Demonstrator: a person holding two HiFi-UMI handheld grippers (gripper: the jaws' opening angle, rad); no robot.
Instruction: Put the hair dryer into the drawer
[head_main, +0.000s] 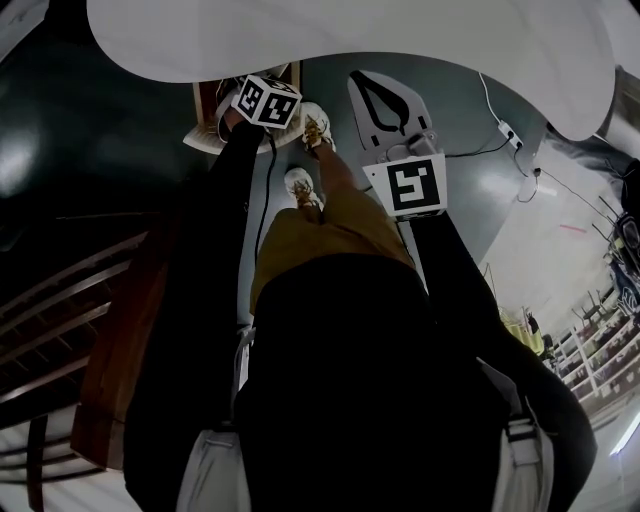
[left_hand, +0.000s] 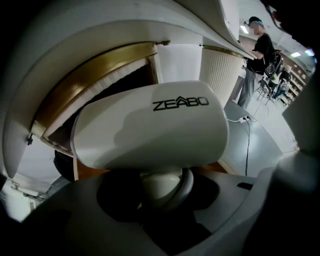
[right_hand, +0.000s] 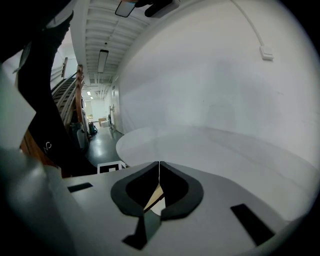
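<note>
- Holding hair dryer (left_hand: 150, 125) clamped at its neck in left hand-held gripper (left_hand: 162, 187); probably best eased level into open drawer (left_hand: 90, 75) just ahead.
- Keep right hand-held gripper (right_hand: 159, 187), jaws together and empty, clear.

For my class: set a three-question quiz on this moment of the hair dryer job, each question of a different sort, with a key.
1. True or false: the right gripper has its jaws together with nothing between them.
2. Which word is printed on the white hair dryer? A) ZEABO B) TURBO C) SALON
3. Fill in: the left gripper is shut on the dryer's ____.
Key: 1 true; 2 A; 3 handle.
</note>
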